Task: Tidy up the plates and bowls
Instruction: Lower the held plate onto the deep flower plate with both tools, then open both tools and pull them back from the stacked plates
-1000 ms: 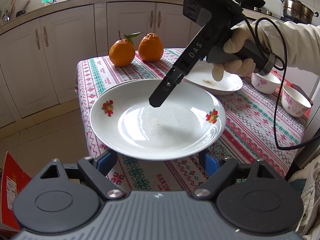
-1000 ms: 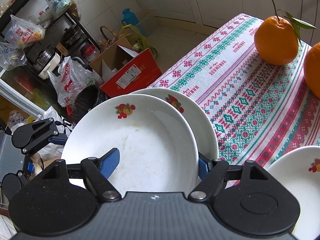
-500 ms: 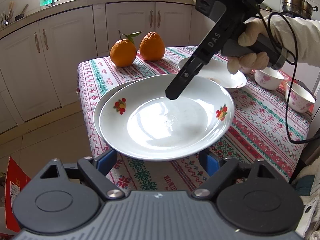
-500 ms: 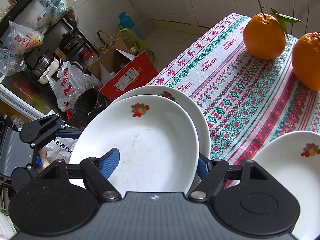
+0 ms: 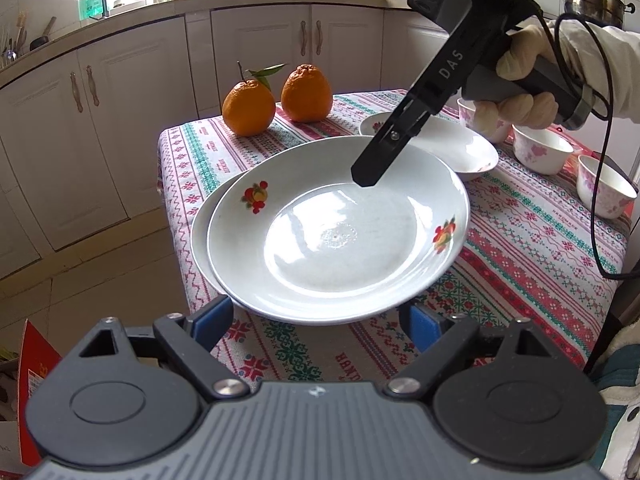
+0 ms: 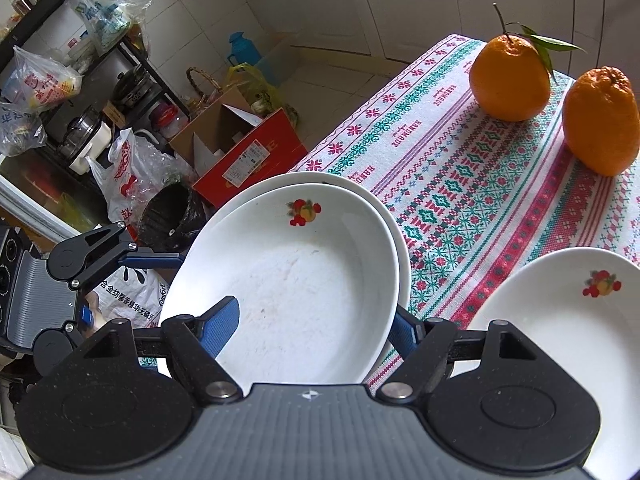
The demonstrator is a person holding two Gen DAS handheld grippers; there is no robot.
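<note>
You are working at the near corner of the desk point(image 5: 532, 236), which is wearing a patterned cloth. Two white plates are sitting there as a stack: the upper plate point(image 5: 340, 236) is lying inside the lower plate point(image 5: 202, 236), shifted a little so that a crescent of the lower rim is showing on one side.

Your right gripper point(image 6: 316, 322) is straddling the near rim of the upper plate, one blue finger point(image 6: 222, 322) lying over the plate's inner surface and the other down outside the rim, beside the stack. Its jaws are standing apart; whether a pad is actually pressing on the rim, the views are not showing clearly. In the left wrist view, one black finger of that gripper is pointing down over the plate's far side.

Your left gripper point(image 5: 316, 322) is sitting at the opposite edge of the stack, and its jaws are opening, both blue pads standing clear of the plate rim that lies between them.

A third plate point(image 6: 560, 320) is resting apart on the cloth, three small flowered bowls point(image 5: 542, 150) are grouped beyond it, and two oranges point(image 5: 276, 100) are standing at the far edge.
</note>
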